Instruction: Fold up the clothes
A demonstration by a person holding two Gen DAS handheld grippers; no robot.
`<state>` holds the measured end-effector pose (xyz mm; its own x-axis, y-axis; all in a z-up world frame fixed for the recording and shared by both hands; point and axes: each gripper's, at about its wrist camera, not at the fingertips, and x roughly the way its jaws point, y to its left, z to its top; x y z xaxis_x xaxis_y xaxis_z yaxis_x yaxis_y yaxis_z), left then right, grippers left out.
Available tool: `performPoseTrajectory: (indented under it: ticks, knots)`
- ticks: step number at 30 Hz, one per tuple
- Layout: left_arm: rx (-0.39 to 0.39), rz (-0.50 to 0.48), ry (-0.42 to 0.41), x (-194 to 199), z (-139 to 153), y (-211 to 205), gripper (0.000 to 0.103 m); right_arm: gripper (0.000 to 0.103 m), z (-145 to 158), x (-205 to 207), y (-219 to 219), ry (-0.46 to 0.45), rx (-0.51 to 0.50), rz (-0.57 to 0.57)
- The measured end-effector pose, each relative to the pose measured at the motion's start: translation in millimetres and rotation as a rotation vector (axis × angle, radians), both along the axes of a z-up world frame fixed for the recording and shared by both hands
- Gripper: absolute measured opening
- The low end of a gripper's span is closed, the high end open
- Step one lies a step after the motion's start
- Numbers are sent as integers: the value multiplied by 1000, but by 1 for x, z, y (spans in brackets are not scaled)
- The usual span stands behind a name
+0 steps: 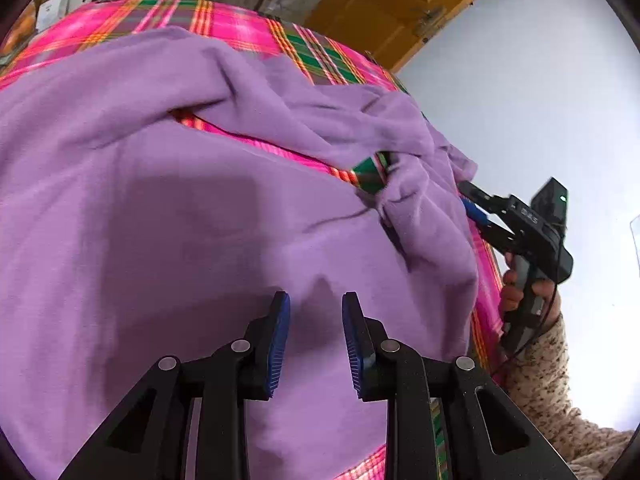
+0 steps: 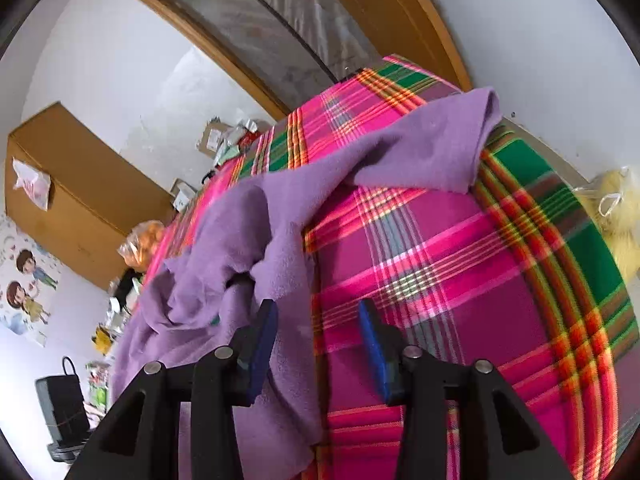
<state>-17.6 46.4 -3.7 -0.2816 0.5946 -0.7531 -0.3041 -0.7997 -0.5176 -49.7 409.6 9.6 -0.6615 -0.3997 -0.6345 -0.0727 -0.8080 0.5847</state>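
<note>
My purple garment lies rumpled across the plaid bed, one part flung toward the frame's upper right, apparently not folded neat, both my left hand-held gripper and right hand-held gripper spread, pinching nothing.

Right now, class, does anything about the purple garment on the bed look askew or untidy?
Yes. The purple fleece garment lies bunched, not flat: ridges of fabric gather near its right edge, and the pink plaid bedcover shows through a gap between its folds. Both the left gripper and the right gripper are open, holding nothing.
</note>
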Motion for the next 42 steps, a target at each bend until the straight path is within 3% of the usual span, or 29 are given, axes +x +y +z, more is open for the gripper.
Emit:
performPoseTrajectory:
  ticks: [7,9,12,28,42]
  knots:
    - [1,-15,-4,0,-4,19,28,40,-4,-12,-17,0,0,69]
    - [2,-21,-4,2,-4,25,28,21,-3,-11,-25,-3,53,80]
    - [1,-30,-4,4,-4,30,28,8,3,-6,-29,15,92,83]
    - [-6,-76,-5,15,-2,52,28,6,60,74,33,140,164,-170]
    - [-9,-115,-12,21,-3,70,28,6,75,122,91,165,174,-370]
